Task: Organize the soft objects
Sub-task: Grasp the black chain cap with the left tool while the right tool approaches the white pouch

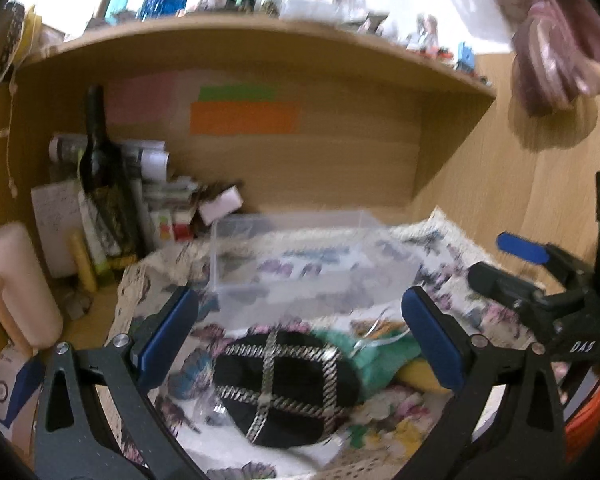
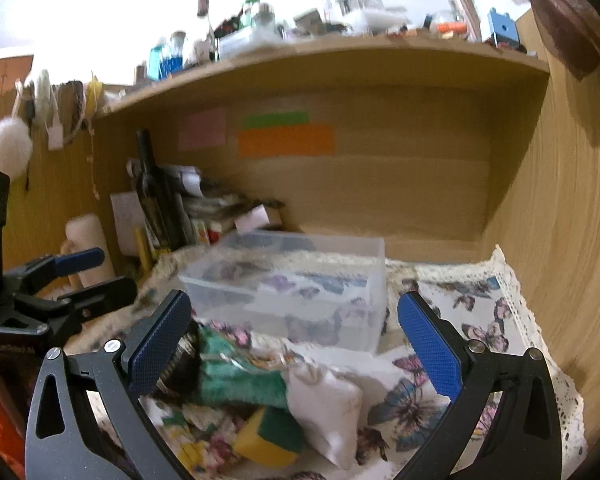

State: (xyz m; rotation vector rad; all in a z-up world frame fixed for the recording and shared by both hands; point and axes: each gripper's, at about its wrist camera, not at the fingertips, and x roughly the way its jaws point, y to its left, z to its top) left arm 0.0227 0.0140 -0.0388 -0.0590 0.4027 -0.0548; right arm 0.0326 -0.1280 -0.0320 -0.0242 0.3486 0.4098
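A: Here, going from largest to smallest: butterfly-print cloth (image 2: 476, 328) across the lower frame; clear plastic bin (image 2: 300, 276) at centre, apparently empty; then the soft pile in the lower centre, just in front of it.

B: And the grippers?

A: Left gripper (image 1: 300, 336) and right gripper (image 2: 296, 344) both stand with jaws spread wide, holding nothing. Each hovers over the pile.

B: How should the pick go?

A: Judging from the pile, take the topmost item singly, pinch it at mid-body so it does not sag out, and carry it over the bin's near wall before letting go.

B: What differs between views?

A: The left wrist view shows the black pouch with silver braid (image 1: 284, 384) whole, at lower centre; in the right view it is mostly hidden behind a finger. The right wrist view alone shows the white fabric pouch (image 2: 324, 408) and, smallest, the yellow-green sponge (image 2: 270, 436) clearly; the green knitted piece (image 2: 236, 380) appears in both.
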